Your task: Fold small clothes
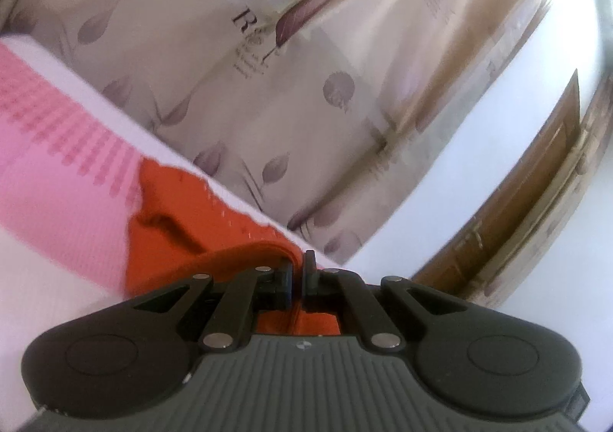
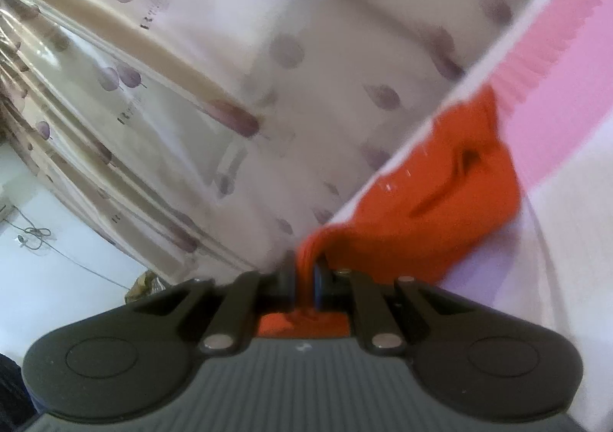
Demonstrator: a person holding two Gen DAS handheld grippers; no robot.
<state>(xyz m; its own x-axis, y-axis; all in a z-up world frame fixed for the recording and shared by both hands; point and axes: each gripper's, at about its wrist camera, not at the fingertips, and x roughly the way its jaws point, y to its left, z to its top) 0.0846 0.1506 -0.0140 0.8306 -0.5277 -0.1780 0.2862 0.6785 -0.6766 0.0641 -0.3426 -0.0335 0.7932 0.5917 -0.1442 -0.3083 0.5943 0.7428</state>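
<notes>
where left view lacks it, cable

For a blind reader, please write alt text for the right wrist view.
The right tongs are shut on a bunched edge of an orange garment, which lies on a pink and white surface. Behind hangs a blurred beige curtain with purple leaf prints.

Orange garment between closed jaws
</notes>
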